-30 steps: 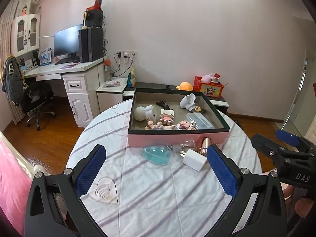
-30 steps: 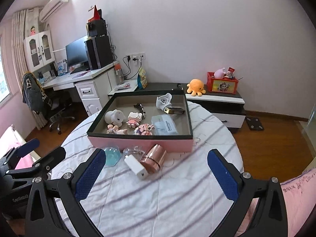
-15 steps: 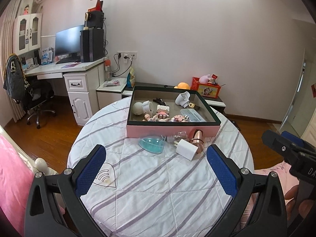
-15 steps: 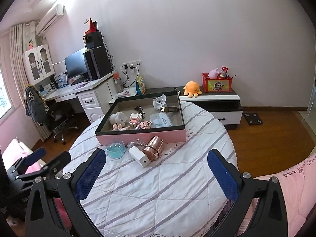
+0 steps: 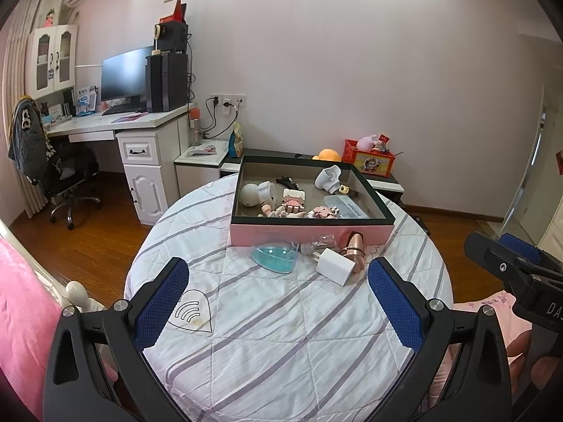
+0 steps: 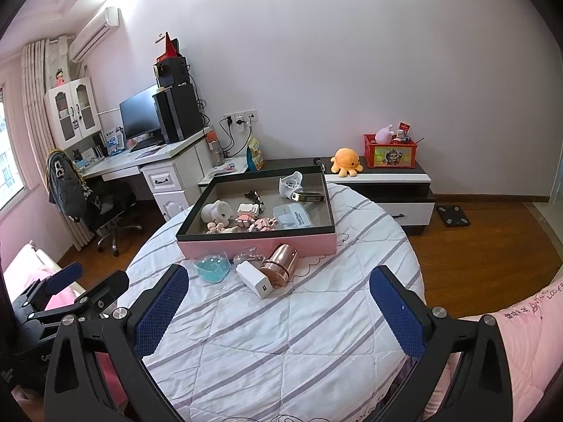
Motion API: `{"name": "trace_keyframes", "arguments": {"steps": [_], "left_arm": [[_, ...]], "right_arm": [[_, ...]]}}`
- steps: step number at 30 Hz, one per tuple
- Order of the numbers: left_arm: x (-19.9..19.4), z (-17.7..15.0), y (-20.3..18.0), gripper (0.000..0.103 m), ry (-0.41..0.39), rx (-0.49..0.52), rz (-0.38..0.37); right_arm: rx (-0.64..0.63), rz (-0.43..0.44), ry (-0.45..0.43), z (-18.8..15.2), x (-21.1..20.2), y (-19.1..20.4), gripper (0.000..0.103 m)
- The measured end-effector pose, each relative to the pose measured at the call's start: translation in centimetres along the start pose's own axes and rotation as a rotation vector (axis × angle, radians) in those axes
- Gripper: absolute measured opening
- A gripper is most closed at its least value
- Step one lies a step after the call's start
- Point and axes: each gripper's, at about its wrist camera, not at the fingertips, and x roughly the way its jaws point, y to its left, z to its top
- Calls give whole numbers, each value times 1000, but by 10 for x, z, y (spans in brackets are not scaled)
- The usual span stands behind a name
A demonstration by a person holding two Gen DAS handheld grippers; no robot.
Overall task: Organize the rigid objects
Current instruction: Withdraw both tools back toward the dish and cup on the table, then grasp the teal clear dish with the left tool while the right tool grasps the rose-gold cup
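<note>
A pink box with a dark rim [image 5: 309,228] [image 6: 257,242] stands on the round table and holds several small toys. In front of it lie a blue heart-shaped dish [image 5: 274,256] [image 6: 212,269], a white charger [image 5: 334,265] [image 6: 254,278], a rose-gold cylinder [image 5: 355,251] [image 6: 279,263] and a clear small item [image 5: 318,243]. A clear heart-shaped piece [image 5: 191,311] lies near the left edge. My left gripper [image 5: 278,311] is open and empty, well back from the objects. My right gripper [image 6: 278,311] is open and empty, also held back.
The round table [image 5: 281,334] has a striped white quilted cover. A desk with a monitor [image 5: 123,81], an office chair [image 5: 63,176] and a low cabinet with an orange plush [image 6: 346,167] stand behind. Pink bedding [image 5: 24,316] lies at the left.
Both grippers have drawn back and up from the table, so the box and loose objects look smaller and farther. Both stay open. Nothing on the table has moved.
</note>
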Motion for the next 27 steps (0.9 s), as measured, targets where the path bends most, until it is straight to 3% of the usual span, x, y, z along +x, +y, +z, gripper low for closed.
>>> {"name": "trace_keyframes", "arguments": {"steps": [15,27], "left_arm": [[45,-8,9,103,75,3,27],[131,-15,13,103,179,30,58]], "right_arm": [[2,-8,75,-7,35,-7,103],[25,-16,201,-20,105,-23,103]]}}
